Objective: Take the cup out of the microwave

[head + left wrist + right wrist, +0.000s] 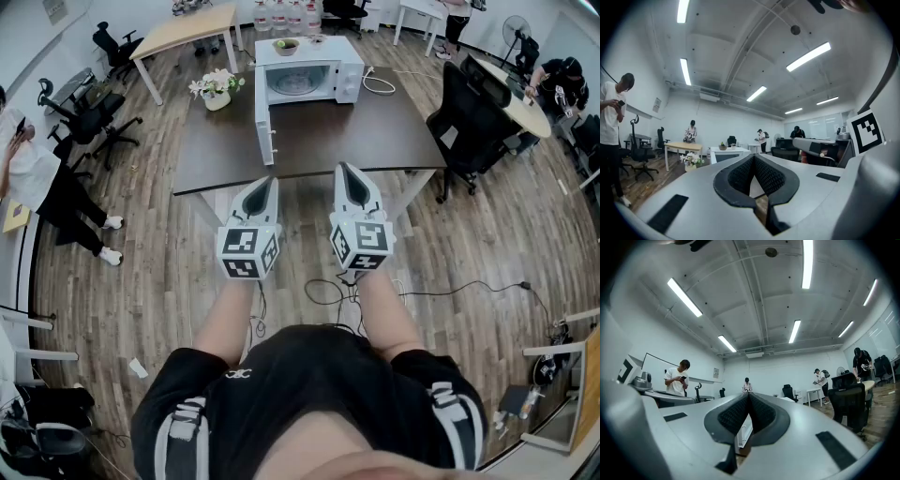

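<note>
A white microwave stands at the far edge of the dark table. Its door is swung wide open toward me. Inside the cavity a pale round shape shows; I cannot tell a cup from the turntable. A bowl with something green sits on top of the oven. My left gripper and right gripper are held side by side before the table's near edge, well short of the oven. Both are shut, with nothing between the jaws. In the left gripper view the microwave is small and far beyond the shut left gripper. The right gripper view shows the right gripper shut too.
A white pot of flowers stands on the table left of the oven, and a white cable lies to its right. A black office chair is at the table's right side. Cables trail on the wooden floor. A person stands at the left.
</note>
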Motion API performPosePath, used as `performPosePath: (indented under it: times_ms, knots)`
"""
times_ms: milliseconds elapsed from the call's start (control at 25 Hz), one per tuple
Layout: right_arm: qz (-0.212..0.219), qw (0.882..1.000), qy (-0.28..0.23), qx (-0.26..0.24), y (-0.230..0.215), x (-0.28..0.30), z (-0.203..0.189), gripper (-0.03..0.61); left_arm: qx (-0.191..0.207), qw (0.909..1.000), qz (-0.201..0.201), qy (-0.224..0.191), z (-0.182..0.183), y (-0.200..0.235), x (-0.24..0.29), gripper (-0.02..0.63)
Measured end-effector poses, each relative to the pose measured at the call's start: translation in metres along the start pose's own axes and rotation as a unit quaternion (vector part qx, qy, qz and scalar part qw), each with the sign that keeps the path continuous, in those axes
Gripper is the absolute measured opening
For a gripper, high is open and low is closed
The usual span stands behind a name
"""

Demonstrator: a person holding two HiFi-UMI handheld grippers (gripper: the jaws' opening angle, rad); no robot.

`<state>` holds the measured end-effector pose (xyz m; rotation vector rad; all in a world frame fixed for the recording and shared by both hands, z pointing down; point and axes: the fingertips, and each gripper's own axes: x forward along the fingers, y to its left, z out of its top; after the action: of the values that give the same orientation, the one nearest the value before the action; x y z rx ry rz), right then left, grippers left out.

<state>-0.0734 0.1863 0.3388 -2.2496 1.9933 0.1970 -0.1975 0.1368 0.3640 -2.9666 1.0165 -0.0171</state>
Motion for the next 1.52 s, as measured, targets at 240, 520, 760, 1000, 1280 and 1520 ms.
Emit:
performPosePath:
  times_ms: [240, 520, 760, 1000, 1280, 1520]
  knots:
    - [0.011, 1.000, 0.002, 0.016, -0.015, 0.004, -0.005, 0.001, 0.003, 1.0000, 0.002, -0.001, 0.001, -0.010, 0.013, 0.002]
    - [0.017, 1.000, 0.006, 0.019, -0.043, 0.008, -0.008, 0.002, -0.003, 0.9999, 0.011, 0.002, -0.003, -0.028, 0.034, 0.002]
    - [0.022, 0.999, 0.011, 0.025, -0.061, 0.016, -0.017, 0.002, -0.019, 0.9997, 0.012, 0.009, -0.014, -0.037, 0.056, 0.002]
    - [0.017, 0.999, 0.015, 0.028, -0.081, 0.042, -0.039, 0.002, -0.020, 0.9996, 0.011, 0.018, -0.037, -0.026, 0.094, 0.002]
    - [0.017, 0.999, 0.022, 0.026, -0.108, 0.118, -0.071, 0.002, -0.021, 0.9996, 0.009, 0.016, -0.052, 0.009, 0.173, 0.002]
    - [0.020, 1.000, 0.015, 0.002, -0.136, 0.221, -0.082, 0.002, -0.022, 0.9997, 0.012, -0.003, -0.038, 0.062, 0.267, 0.002]
